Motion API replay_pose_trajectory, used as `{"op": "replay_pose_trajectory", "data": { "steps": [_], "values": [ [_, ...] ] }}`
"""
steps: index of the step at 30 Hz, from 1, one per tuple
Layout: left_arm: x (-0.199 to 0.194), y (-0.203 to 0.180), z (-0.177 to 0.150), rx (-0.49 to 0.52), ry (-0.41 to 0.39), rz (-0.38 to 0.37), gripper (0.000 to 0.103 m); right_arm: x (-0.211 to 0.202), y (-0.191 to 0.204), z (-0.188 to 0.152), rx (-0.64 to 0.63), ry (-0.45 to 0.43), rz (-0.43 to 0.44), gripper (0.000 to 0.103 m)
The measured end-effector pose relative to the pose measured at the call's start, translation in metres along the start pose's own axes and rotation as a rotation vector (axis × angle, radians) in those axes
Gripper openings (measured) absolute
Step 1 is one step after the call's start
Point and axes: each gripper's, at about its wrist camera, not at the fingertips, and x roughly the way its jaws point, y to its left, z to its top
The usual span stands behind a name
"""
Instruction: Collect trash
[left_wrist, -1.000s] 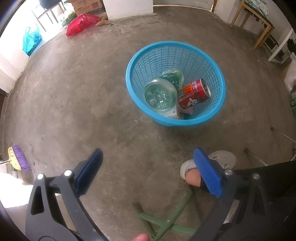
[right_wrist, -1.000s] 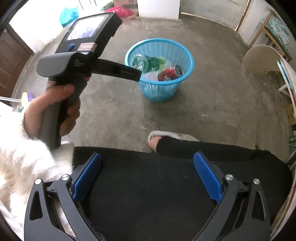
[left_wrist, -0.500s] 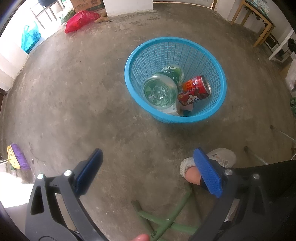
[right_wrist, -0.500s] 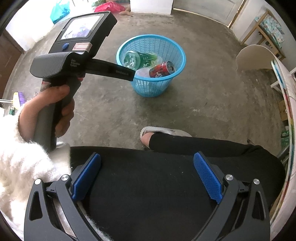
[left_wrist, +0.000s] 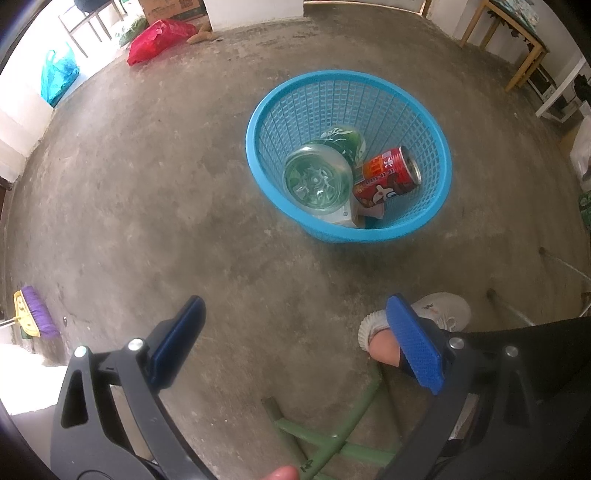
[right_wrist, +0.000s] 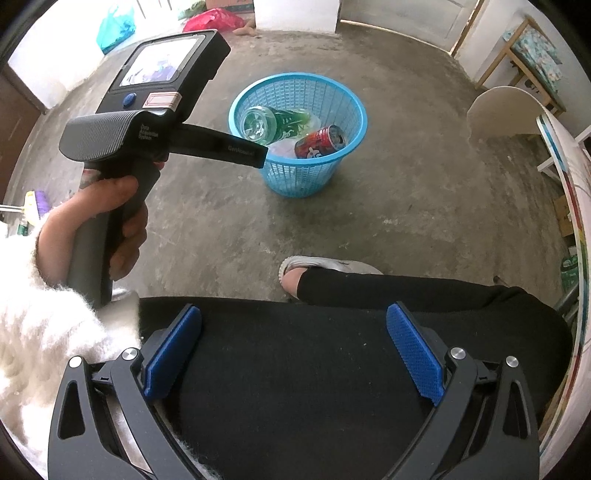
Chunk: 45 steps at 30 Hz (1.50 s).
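Gaping wide, both the left hand-held gripper (left_wrist: 295, 347) and right hand-held gripper (right_wrist: 293, 354) hold nothing.

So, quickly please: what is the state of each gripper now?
Left gripper: open, holding nothing.
Right gripper: open, holding nothing.

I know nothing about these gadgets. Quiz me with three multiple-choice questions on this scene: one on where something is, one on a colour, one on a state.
1. Where is the red can?
A. on the floor
B. in the basket
C. on a table

2. What colour is the basket?
A. blue
B. red
C. white

3. How do the left gripper jaws stand?
A. shut on a can
B. shut, empty
C. open, empty

Answers: B, it lies beside the green bottle inside the mesh wall; A, its rim and mesh are blue; C, the pads are wide apart over bare floor.
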Motion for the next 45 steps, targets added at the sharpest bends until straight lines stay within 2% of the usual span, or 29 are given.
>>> {"op": "replay_pose_trajectory", "data": {
  "steps": [12,35,40,42,45],
  "values": [
    [0.001,0.000,-0.002,-0.001,0.003,-0.003,0.094,0.002,0.000,0.004,0.027,0.017,-0.011,0.097],
    [0.002,-0.001,-0.003,0.011,0.017,-0.008,0.094,0.012,0.010,0.012,0.180,0.032,-0.168,0.097],
    [0.003,-0.001,-0.002,0.011,0.023,-0.007,0.094,0.019,0.017,0.014,0.186,0.047,-0.245,0.097],
    [0.003,-0.001,-0.002,0.011,0.024,-0.006,0.094,0.019,0.016,0.014,0.188,0.047,-0.249,0.097],
    [0.004,-0.002,-0.001,0.013,0.026,-0.007,0.094,0.015,0.009,0.013,0.224,0.026,-0.210,0.097]
  ]
}}
